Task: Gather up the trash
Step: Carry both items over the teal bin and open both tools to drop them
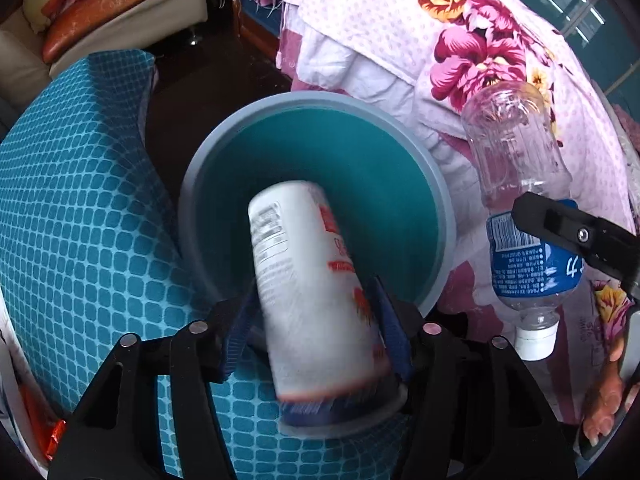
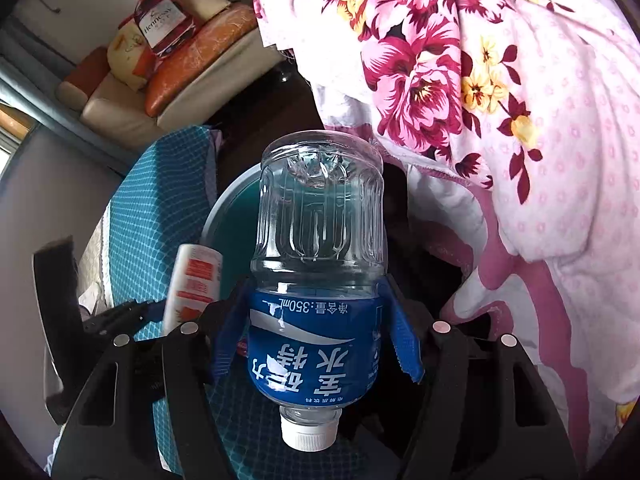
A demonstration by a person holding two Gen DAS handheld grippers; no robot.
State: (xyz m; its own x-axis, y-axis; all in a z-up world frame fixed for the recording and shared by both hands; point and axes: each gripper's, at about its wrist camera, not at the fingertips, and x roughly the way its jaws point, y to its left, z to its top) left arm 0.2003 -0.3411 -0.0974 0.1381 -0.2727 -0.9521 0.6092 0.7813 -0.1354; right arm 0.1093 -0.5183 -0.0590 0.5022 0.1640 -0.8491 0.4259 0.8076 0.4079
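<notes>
Left gripper spread around a blurred cup, low centre over the bin; let it drop clear. Right gripper pinches the bottle, centre frame; swing over the rim before releasing

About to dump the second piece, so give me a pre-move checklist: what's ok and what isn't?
1. White can above the bin opening: ok.
2. Left gripper free of the can: probably ok. The can is blurred while the fingers are sharp, and there is a gap at one pad.
3. Right gripper gripping the bottle: ok, pads on the blue label.
4. Bottle above the bin: not ok. The left wrist view shows it over the floral quilt, beside the rim.
5. Bottle cap on: ok.
</notes>
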